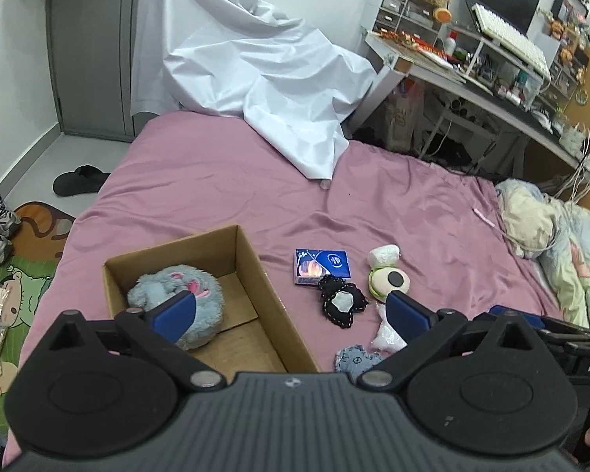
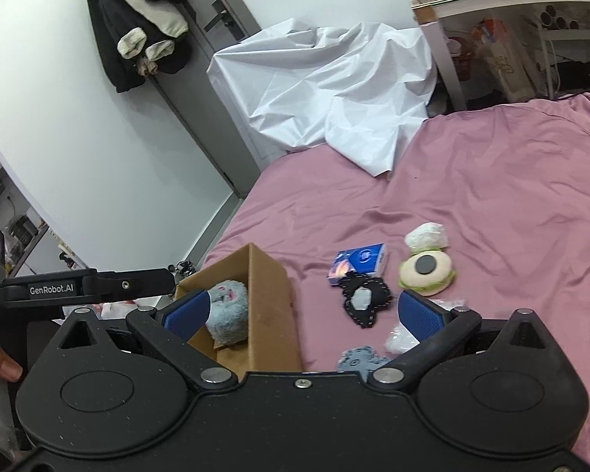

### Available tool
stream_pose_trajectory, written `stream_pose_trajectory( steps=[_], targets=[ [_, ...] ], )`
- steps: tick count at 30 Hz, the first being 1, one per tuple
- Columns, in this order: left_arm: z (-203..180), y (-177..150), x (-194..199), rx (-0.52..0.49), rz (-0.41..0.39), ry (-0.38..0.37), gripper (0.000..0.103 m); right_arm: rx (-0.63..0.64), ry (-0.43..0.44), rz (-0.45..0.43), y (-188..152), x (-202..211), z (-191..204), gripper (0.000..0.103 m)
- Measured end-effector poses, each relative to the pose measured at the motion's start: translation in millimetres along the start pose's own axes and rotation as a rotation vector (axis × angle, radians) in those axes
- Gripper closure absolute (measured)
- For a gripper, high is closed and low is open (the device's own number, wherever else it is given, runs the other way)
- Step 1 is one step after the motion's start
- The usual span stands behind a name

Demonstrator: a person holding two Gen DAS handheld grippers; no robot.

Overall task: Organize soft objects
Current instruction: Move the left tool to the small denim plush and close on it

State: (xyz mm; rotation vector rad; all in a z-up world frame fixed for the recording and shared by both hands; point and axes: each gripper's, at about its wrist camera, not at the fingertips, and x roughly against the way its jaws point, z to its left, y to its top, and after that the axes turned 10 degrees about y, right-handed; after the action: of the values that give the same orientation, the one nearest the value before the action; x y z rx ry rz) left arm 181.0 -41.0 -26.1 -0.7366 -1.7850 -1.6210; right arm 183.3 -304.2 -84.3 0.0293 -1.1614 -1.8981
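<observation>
A: Where are the soft objects found?

B: One, a grey-blue plush toy (image 1: pixel 177 301), is already lodged in the cardboard box (image 1: pixel 251 271) on the pink bedsheet (image 1: pixel 413 204). It is pressed toward the box's far left corner, which leaves bare floor beside it, presumably so more can be packed in. The rest are laid out on the sheet just right of the box: a black stitched pouch (image 1: pixel 340 303), a blue tissue pack (image 1: pixel 321 267) touching its far edge, a round green-and-cream plush (image 1: pixel 387 283) with a white wad (image 1: pixel 383 255) behind it, a blue-grey fabric piece (image 1: pixel 356 360) nearest the camera, and a crinkled clear wrapper (image 1: pixel 387 334) beside that.

A: Why is that cluster thought to be kept so close to the box?

B: A short carry is judged to be the reason; each item can be lifted over the low wall without much travel.

A: How are the grippers held?

B: The left gripper (image 1: pixel 291 312) is spread to its full width, and nothing is caught between its blue pads (image 1: pixel 175 314). It is aimed down over the box wall and the pouch. The right gripper (image 2: pixel 303 312) is likewise seen wide apart and empty, tilted less steeply toward the same cluster.

A: And farther out?

B: A white sheet (image 1: pixel 255 67) is draped over something at the bed's far edge, a rumpled quilt (image 1: pixel 562 244) is bunched at the right, and a cluttered desk (image 1: pixel 491 90) is set beyond.
</observation>
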Motion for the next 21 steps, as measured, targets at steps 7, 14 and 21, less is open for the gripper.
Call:
stream_pose_trajectory(
  steps=[7,14,21],
  targets=[
    [-14,6,-14,-0.034,0.035,0.013,0.001,-0.022,-0.032,0.006,0,3,-19,0.0],
    [-32,13,-29,-0.061,0.058,-0.018,0.001,-0.062,-0.049,0.023,-2,1,-40,0.0],
    [-57,17,-47,-0.117,0.073,-0.061,0.004,-0.137,-0.074,0.033,-4,-2,-66,0.001]
  ],
)
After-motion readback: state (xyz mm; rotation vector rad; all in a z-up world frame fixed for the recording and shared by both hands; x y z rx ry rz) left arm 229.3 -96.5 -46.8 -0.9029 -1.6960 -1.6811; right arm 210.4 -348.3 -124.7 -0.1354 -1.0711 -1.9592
